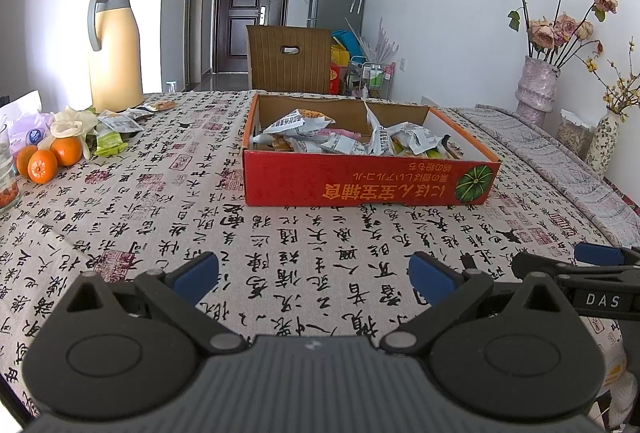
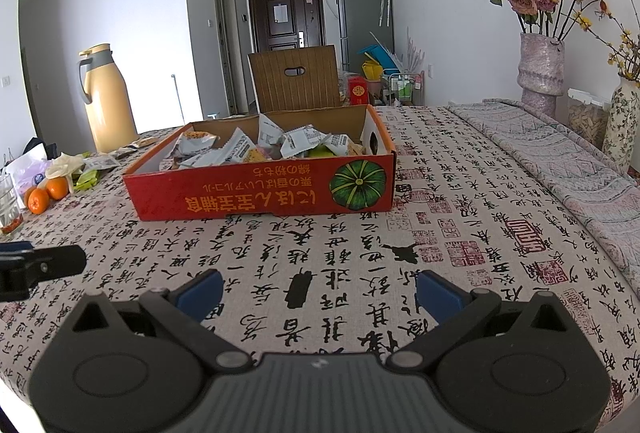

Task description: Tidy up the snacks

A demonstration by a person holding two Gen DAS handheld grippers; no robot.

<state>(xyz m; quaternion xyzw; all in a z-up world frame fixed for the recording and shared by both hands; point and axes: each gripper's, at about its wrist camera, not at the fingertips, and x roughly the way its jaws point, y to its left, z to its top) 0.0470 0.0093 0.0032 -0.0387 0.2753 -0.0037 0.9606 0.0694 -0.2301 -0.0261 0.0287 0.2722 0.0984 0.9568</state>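
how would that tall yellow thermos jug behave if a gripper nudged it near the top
The thermos jug is tall on a narrow base, so a high push would probably tip it. Its smooth body looks slippery for pads. It stands on tablecloth, which may drag rather than let it slide.

The table wore a matt woven cloth (image 1: 320, 233) printed with black calligraphy, and on it sat a printed cardboard box (image 1: 360, 185) with a raw brown inside, filled with crinkled, slightly shiny foil snack packets (image 1: 344, 141). At ten o'clock from the box stood a smooth cream plastic-looking jug (image 1: 114, 49) with a grey handle. The left gripper (image 1: 314, 279) showed matt black plastic with smooth blue pads (image 1: 198, 273), and the vase (image 2: 540, 69) at two o'clock looked rough and mottled.
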